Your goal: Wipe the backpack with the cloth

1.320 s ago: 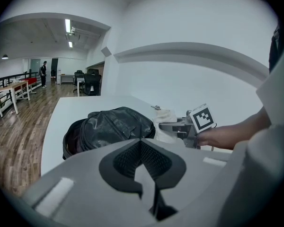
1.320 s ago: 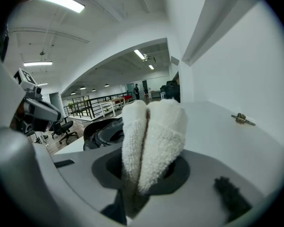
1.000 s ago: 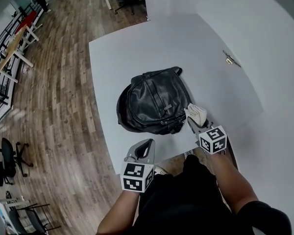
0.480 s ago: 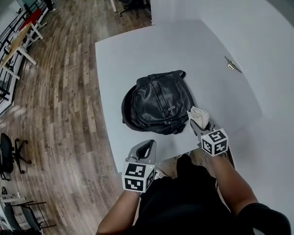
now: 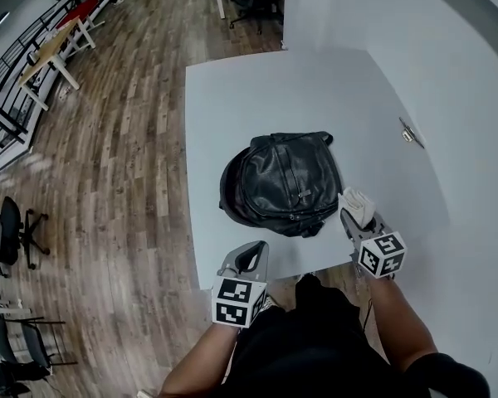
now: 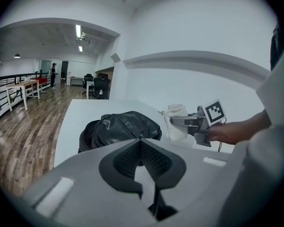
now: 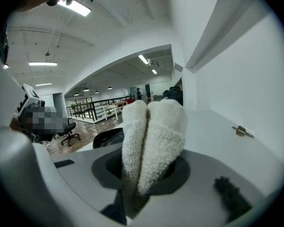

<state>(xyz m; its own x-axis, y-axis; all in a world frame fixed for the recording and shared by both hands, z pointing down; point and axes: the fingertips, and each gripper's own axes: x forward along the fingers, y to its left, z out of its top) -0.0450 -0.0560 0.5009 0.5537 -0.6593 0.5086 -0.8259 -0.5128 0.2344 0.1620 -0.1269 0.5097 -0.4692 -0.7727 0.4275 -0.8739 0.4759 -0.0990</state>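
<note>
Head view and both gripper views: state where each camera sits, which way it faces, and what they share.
Head view: on the person's head, looking steeply down at the table and backpack; shows the left gripper, right gripper and forearms.
Left gripper view: on the left gripper, facing across the table; shows its own shut jaws and the right hand.
Right gripper view: on the right gripper, facing the office; the cloth in its jaws fills the middle.
Shared: backpack and cloth appear in all three.
</note>
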